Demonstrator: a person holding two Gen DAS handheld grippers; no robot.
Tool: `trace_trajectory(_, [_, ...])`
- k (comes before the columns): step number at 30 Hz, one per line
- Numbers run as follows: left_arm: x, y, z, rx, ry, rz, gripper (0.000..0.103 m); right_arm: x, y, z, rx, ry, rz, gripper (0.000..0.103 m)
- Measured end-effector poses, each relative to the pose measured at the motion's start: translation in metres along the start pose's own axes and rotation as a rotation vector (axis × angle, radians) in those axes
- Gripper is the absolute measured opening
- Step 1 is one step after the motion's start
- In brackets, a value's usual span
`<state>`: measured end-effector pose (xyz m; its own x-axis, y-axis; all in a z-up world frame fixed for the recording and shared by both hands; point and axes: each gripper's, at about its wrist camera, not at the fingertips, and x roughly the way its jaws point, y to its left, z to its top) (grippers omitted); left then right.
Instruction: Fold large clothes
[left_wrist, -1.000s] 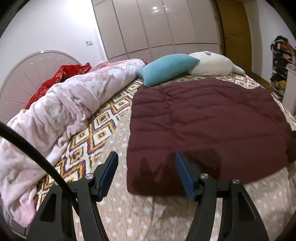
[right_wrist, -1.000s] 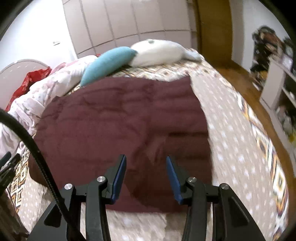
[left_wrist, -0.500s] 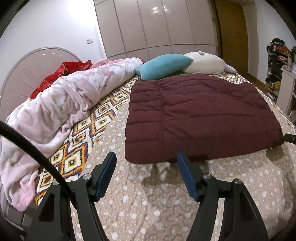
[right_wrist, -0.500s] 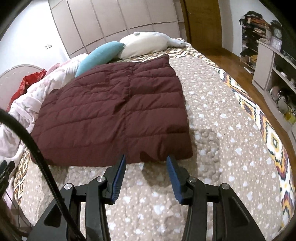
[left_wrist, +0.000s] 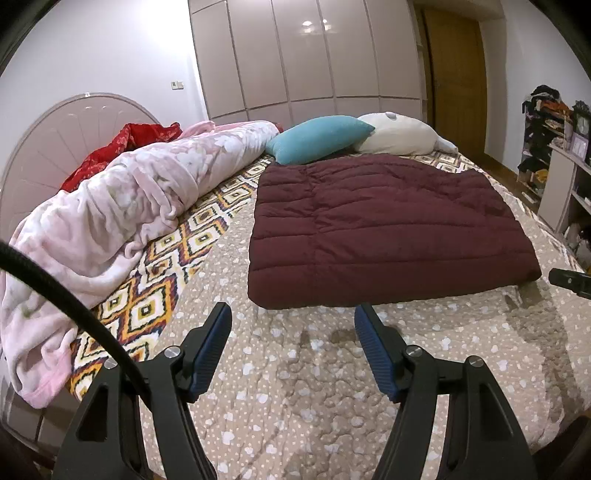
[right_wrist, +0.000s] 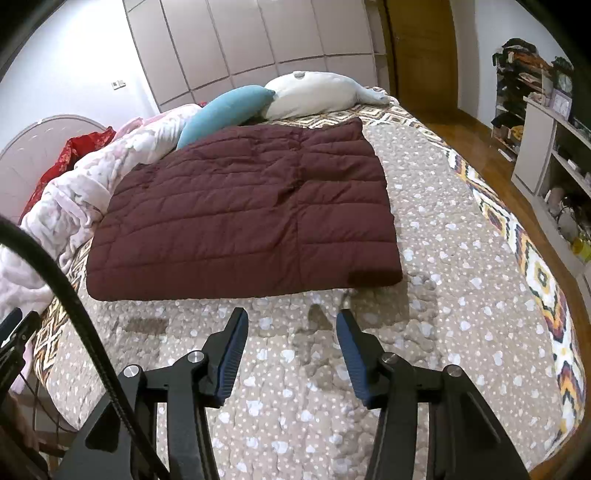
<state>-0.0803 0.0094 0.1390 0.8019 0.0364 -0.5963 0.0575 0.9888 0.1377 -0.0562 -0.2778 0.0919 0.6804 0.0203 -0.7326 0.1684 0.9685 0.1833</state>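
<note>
A dark maroon quilted garment (left_wrist: 380, 225) lies folded flat as a rectangle on the bed; it also shows in the right wrist view (right_wrist: 243, 214). My left gripper (left_wrist: 291, 325) is open and empty, held back above the bedspread just short of the garment's near edge. My right gripper (right_wrist: 291, 325) is open and empty, also short of the near edge, toward its right corner. The right gripper's tip shows at the right edge of the left wrist view (left_wrist: 569, 280).
A beige heart-patterned bedspread (right_wrist: 461, 295) covers the bed. A rolled pink floral blanket (left_wrist: 122, 206) lies along the left, with a red cloth (left_wrist: 122, 144) behind it. A teal pillow (left_wrist: 317, 138) and a white pillow (left_wrist: 395, 138) sit at the far end. Shelves (right_wrist: 546, 147) stand at right.
Both grippers have pulled back and up from the garment's near edge, so the whole folded garment now shows farther away. Both stay open and empty.
</note>
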Motion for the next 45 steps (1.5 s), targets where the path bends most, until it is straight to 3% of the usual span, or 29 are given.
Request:
trace_trajectory(9, [-0.002, 0.005, 0.001, -0.012, 0.003, -0.006, 0.069, -0.006, -0.002, 0.005, 0.008, -0.016, -0.014, 0.054])
trace_trajectory(17, [0.01, 0.008, 0.001, -0.025, 0.026, -0.021, 0.069, 0.012, -0.007, 0.029, 0.046, -0.023, -0.028, 0.054])
trace_trajectory(24, [0.03, 0.008, 0.0, -0.025, 0.053, -0.017, 0.069, 0.048, -0.011, 0.055, 0.063, -0.01, -0.061, 0.054])
trace_trajectory(31, [0.058, 0.012, 0.002, -0.022, 0.089, -0.006, 0.069, 0.102, -0.028, 0.066, 0.087, 0.073, -0.124, 0.054])
trace_trajectory(35, [0.081, 0.027, 0.015, -0.053, 0.114, -0.002, 0.069, 0.102, -0.045, 0.07, 0.134, 0.082, -0.08, 0.054])
trace_trajectory(37, [0.097, 0.037, 0.027, -0.078, 0.13, -0.015, 0.069, 0.09, -0.056, 0.078, 0.167, 0.056, -0.017, 0.055])
trace_trajectory(40, [0.128, 0.049, 0.047, -0.099, 0.139, -0.047, 0.073, 0.078, -0.07, 0.094, 0.21, 0.009, 0.038, 0.064])
trace_trajectory(45, [0.178, 0.06, 0.081, -0.095, 0.118, -0.089, 0.074, 0.095, -0.097, 0.124, 0.232, -0.009, 0.03, 0.077])
